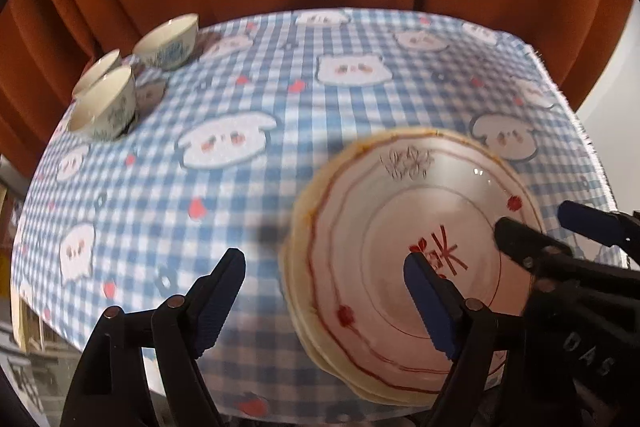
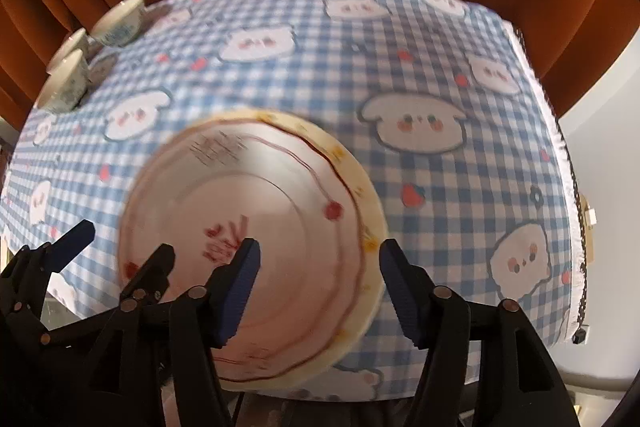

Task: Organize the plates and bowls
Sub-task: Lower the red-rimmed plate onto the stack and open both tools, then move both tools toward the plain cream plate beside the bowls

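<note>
I am hovering both grippers, left gripper [image 1: 324,297] and right gripper [image 2: 318,285], jaws released, over stacked plates [image 1: 400,227] lying near the counter's [image 1: 240,187] front edge (glazed, slippery, breakable); I am judging the rim the safest hold.

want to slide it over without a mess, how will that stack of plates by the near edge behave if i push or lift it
The stack of plates looks like glazed ceramic, so probably rigid, heavy for its size and chip-prone. Its glossy top may be slippery. The scalloped rims sit slightly offset, so a sideways push could shift upper plates, and the checked tablecloth may bunch.
</note>
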